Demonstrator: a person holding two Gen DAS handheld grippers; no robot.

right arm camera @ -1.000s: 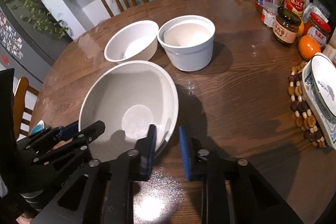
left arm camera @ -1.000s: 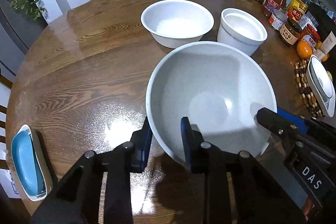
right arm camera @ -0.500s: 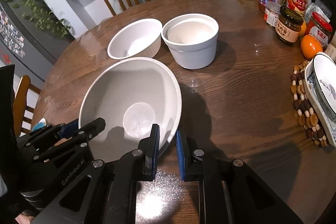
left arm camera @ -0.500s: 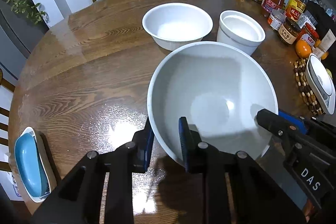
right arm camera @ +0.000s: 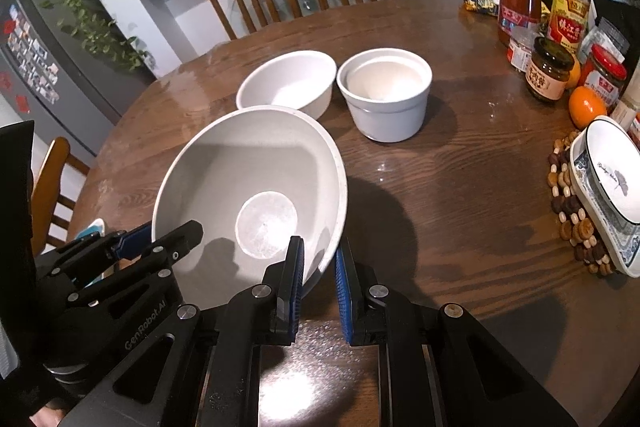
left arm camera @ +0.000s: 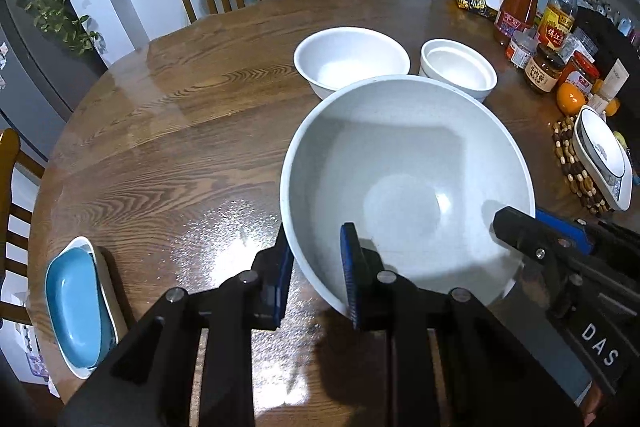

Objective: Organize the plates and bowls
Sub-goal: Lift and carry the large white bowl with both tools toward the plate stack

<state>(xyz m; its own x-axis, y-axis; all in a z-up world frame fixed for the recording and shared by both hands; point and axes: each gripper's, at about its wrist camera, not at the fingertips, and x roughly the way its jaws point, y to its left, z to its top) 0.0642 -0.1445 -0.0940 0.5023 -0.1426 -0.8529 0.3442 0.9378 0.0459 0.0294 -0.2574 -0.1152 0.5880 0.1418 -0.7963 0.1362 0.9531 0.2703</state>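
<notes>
Bowl (left arm camera: 408,187) between both grippers (level)

The right gripper (left arm camera: 560,247) has "DAS" in white letters on its black side. The left gripper (right arm camera: 132,247) has "GenRobot.AI" on its body. The jars and bottles have Chinese labels, too small to read.
</notes>
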